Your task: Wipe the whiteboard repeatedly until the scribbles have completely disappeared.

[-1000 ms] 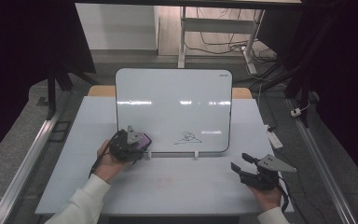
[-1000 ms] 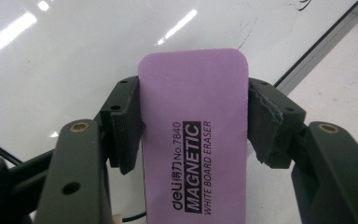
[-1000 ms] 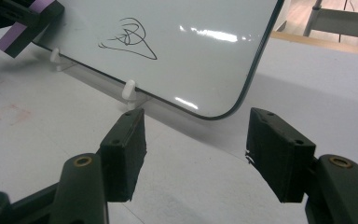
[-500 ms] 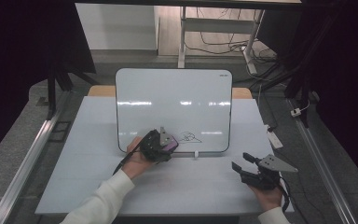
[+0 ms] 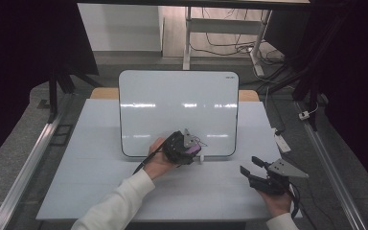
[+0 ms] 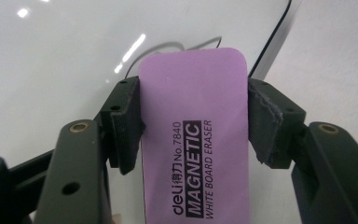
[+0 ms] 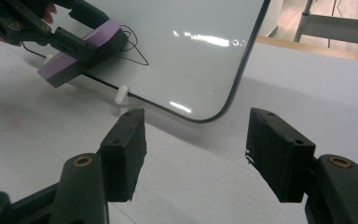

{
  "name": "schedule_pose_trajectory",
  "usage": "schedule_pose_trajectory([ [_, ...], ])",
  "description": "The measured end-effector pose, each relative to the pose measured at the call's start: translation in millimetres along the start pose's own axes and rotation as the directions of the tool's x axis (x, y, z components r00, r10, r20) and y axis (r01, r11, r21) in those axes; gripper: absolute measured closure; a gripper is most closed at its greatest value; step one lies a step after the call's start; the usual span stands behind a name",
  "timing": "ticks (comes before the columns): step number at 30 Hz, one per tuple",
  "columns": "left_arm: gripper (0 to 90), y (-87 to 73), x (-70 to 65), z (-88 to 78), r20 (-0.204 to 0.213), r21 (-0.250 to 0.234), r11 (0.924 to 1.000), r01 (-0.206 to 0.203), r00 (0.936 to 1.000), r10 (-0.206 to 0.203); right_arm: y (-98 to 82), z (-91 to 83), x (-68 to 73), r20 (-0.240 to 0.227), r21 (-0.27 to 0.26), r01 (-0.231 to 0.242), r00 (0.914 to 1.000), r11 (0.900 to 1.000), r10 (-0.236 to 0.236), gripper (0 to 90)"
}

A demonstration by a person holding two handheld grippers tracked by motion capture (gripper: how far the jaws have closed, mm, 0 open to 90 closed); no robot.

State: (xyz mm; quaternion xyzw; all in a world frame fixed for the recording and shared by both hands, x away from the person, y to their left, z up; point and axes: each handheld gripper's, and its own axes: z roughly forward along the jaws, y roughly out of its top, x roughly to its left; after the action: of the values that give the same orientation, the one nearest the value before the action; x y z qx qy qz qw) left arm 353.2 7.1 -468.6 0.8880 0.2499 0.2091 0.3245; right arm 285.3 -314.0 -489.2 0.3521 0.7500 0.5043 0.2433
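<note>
A whiteboard [image 5: 177, 105] leans upright on the white table [image 5: 96, 177], with a thin black line drawing [image 7: 135, 49] near its lower edge. My left gripper [image 5: 187, 148] is shut on a purple magnetic whiteboard eraser [image 6: 193, 140], whose front end lies against the board over the drawing. From the right gripper view the eraser [image 7: 77, 53] slants onto the board beside the drawn lines. My right gripper [image 5: 251, 173] rests at the table's front right, open with nothing between its jaws [image 7: 196, 154].
A small white peg foot [image 7: 120, 97] props the whiteboard's lower edge. A white tag [image 5: 281, 143] lies at the table's right edge. Metal rails run along both sides of the table, and a desk frame with cables stands behind.
My left gripper has carried the eraser rightward along the board's lower edge, from its left corner onto the drawing. The right gripper has stayed in place.
</note>
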Motion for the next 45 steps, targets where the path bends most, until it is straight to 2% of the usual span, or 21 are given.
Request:
schedule_pose_trajectory([
  [5,40.6,9.5,-10.6,11.5,0.030,-0.001,0.9993,-0.038,0.9988,0.038,-0.3,-3.0,-1.5,0.015,-0.005,-0.005,0.9999,1.000,0.005,37.3],
  [12,40.6,19.5,-23.1,25.6,0.079,0.000,0.9977,-0.068,0.9945,0.068,-2.8,-5.0,-4.5,0.035,-0.001,-0.014,0.9993,1.000,0.014,37.3],
  [14,40.6,19.5,-24.2,25.7,0.081,0.006,0.9968,-0.079,0.9936,0.079,-2.9,-5.2,-4.5,0.035,-0.001,-0.014,0.9993,1.000,0.014,37.3],
  [18,40.6,11.0,-17.6,20.1,0.098,0.020,0.9982,-0.056,0.9937,0.054,-3.6,-6.0,-4.6,0.037,0.001,-0.012,0.9993,1.000,0.012,37.3],
  [24,40.7,-7.0,1.5,-0.3,0.059,0.031,0.9995,-0.008,0.9982,0.006,-4.4,-6.4,-3.9,0.038,0.002,-0.014,0.9992,1.000,0.014,37.3],
  [27,40.6,-10.7,7.0,-2.9,0.073,0.024,0.9996,0.012,0.9972,-0.014,-3.9,-6.0,-3.4,0.038,0.003,-0.012,0.9992,1.000,0.012,37.3],
  [30,40.6,-5.7,3.6,3.2,0.094,0.016,0.9999,0.003,0.9955,-0.005,-3.7,-5.2,-2.7,0.036,0.004,-0.010,0.9993,1.000,0.010,37.3],
  [38,40.6,25.0,-15.5,29.2,0.158,0.014,0.9981,-0.059,0.9857,0.057,-3.7,-7.8,-5.4,0.048,-0.006,-0.013,0.9988,1.000,0.014,37.3],
  [41,40.6,29.1,-17.3,29.6,0.146,0.021,0.9971,-0.074,0.9868,0.070,-3.9,-9.6,-6.2,0.054,-0.009,-0.019,0.9983,1.000,0.019,37.3],
  [43,40.6,28.3,-12.0,24.3,0.126,0.020,0.9985,-0.052,0.9908,0.049,-4.3,-10.4,-6.3,0.057,-0.012,-0.020,0.9982,1.000,0.021,37.3],
  [45,40.7,26.3,-3.3,15.1,0.085,0.009,0.9996,-0.027,0.9961,0.026,-4.7,-10.9,-6.3,0.057,-0.012,-0.020,0.9981,1.000,0.021,37.3],
])
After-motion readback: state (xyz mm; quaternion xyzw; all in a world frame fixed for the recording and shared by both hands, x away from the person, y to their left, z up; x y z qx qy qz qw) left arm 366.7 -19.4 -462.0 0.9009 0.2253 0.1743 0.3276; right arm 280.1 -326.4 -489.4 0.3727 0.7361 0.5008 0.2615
